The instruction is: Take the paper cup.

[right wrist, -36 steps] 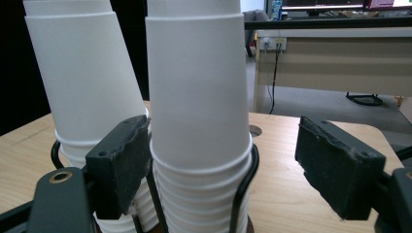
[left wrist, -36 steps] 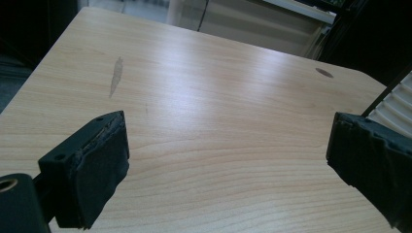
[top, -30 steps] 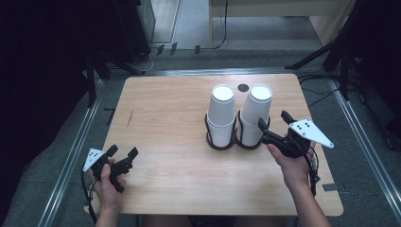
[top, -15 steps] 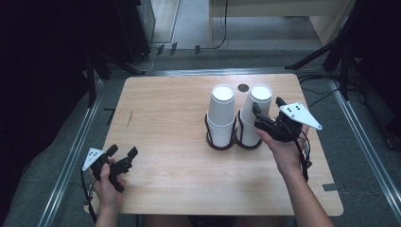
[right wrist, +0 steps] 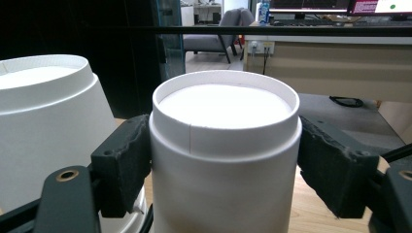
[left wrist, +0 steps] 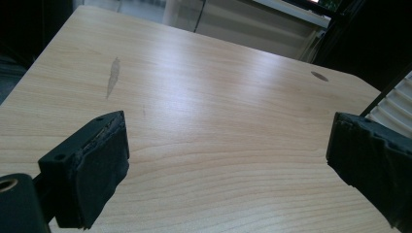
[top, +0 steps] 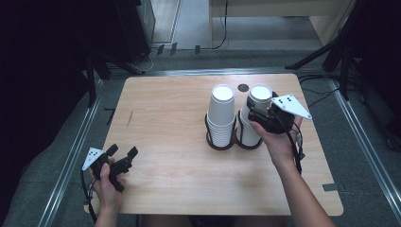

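Top cup (right wrist: 224, 145) of the right-hand stack (top: 253, 118), inverted, standing in a dark ring holder (top: 246, 144) toward the far right of the surface (top: 165, 118). The right gripper (top: 259, 112) pinches this cup just below its upturned base, one pad on each side; its jaws have just been closing on it. The left-hand stack (top: 221, 116) stands just beside, in a twin ring.

Likely risks: nested cups may cling, so that several rise together; a squeeze on thin paper may dent the wall; a tilted pull could knock the neighbouring stack.

The right hand (top: 279, 142) reaches in from the stack's near right, gripper roughly level. The left gripper (top: 118, 158) rests well apart, near the surface's near left corner, jaws spread on nothing.
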`<state>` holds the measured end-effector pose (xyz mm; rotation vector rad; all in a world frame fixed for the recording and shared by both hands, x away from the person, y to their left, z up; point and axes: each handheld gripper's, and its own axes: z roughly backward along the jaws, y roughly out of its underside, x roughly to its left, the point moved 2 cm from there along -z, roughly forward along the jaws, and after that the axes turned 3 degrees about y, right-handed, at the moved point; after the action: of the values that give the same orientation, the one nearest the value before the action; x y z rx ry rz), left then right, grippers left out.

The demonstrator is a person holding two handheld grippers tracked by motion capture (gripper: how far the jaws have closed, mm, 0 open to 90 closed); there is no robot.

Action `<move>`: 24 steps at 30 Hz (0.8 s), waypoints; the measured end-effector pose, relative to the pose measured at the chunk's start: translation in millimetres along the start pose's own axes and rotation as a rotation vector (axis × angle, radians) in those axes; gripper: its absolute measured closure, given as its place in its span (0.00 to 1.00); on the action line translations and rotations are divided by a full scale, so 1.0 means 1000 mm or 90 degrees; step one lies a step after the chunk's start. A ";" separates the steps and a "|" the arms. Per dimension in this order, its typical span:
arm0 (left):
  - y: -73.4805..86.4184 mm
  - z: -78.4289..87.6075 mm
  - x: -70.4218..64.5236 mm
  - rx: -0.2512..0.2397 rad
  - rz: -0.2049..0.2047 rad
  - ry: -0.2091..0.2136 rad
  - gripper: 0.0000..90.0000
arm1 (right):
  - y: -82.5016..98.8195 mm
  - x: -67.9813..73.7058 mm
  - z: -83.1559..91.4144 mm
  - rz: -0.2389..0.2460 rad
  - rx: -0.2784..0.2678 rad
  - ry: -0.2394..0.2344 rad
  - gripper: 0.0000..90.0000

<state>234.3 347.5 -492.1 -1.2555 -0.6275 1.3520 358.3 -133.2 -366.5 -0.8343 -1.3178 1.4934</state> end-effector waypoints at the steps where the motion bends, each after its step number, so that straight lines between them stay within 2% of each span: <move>1: 0.000 0.000 0.000 0.000 -0.001 0.000 0.02 | 0.000 0.000 -0.001 0.001 0.001 0.000 0.25; 5: 0.000 0.000 -0.001 0.000 -0.002 0.001 0.02 | 0.000 -0.001 -0.005 -0.009 0.011 -0.006 0.25; 13: 0.000 0.000 -0.001 -0.001 0.000 0.001 0.02 | -0.003 0.001 -0.004 0.002 0.010 0.002 0.27; 16: 0.000 0.000 -0.001 0.000 0.000 0.001 0.02 | -0.012 0.001 -0.002 -0.002 -0.014 -0.002 0.27; 24: 0.000 0.000 -0.002 0.001 0.001 0.003 0.02 | -0.033 0.003 0.008 -0.012 -0.042 -0.018 0.27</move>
<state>234.4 345.7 -491.6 -1.2587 -0.6220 1.3497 356.5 -133.7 -332.3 -0.8437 -1.3982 1.4586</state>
